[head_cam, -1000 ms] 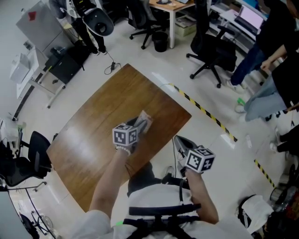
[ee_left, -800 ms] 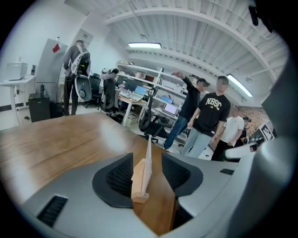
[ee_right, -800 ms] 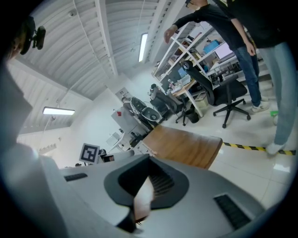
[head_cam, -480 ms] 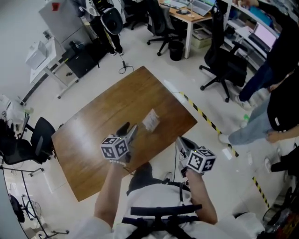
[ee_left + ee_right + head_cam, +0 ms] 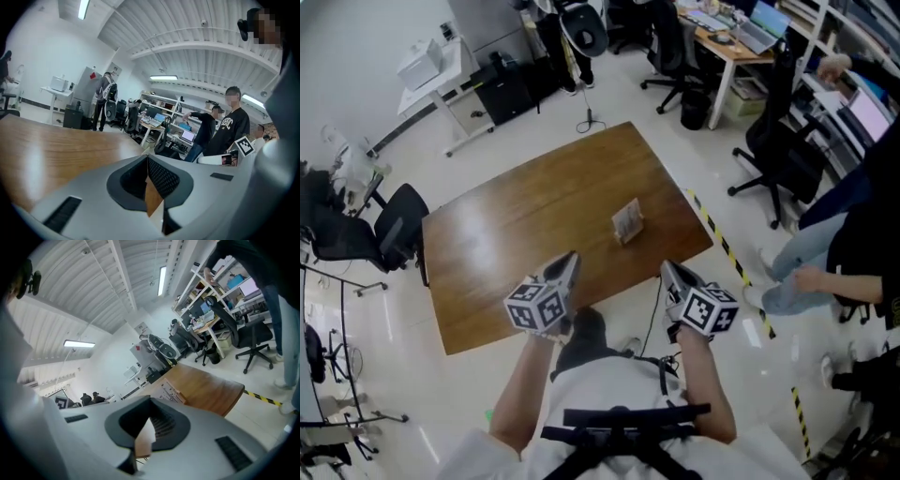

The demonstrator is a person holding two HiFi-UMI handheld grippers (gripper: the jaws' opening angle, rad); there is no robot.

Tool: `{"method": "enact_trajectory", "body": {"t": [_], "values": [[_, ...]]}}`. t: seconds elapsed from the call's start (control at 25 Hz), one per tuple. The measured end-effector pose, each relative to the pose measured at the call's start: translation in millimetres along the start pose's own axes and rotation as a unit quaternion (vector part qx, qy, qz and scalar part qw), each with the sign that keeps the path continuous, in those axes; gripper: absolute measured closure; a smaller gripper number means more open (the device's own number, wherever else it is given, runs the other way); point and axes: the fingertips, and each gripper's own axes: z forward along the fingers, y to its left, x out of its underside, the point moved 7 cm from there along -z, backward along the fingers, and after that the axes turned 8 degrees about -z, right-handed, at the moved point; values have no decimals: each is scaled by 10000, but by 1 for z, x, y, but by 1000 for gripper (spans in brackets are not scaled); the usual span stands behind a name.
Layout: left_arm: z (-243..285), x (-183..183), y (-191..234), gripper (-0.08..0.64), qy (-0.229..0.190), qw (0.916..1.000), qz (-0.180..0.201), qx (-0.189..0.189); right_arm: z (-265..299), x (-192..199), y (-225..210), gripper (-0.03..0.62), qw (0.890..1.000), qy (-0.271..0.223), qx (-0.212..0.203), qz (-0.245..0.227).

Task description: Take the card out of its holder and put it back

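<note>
left claw [image 5: 569,261] has just been closing, shut on nothing, right claw [image 5: 668,270] shut and empty too, both at the worktop's [image 5: 516,234] near edge, well apart from the card holder [image 5: 627,221] by its right edge; risk: a closed claw nudges it off; path bare, chair [image 5: 396,232] off left.

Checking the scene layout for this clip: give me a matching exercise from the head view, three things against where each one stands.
Things:
1. card holder
2. black chair
3. white desk

Places:
A. by the wall, beyond the far left corner of the wooden table
B. on the tabletop, toward its right end
C. on the floor at the table's left end

Pairs: 1-B, 2-C, 3-A
</note>
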Motion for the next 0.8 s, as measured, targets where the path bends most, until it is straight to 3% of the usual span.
{"method": "enact_trajectory", "body": {"t": [0.24, 0.48, 0.8], "values": [[-34, 20, -20, 558, 235, 9993, -273, 106, 9, 10, 25, 588, 9992, 226, -299, -123], [-54, 24, -39, 558, 513, 9981, -12, 341, 9, 30, 69, 588, 9986, 262, -393, -231], [-81, 20, -44, 558, 652, 9957, 545, 358, -17, 59, 103, 588, 9995, 167, 19, -281]]}}
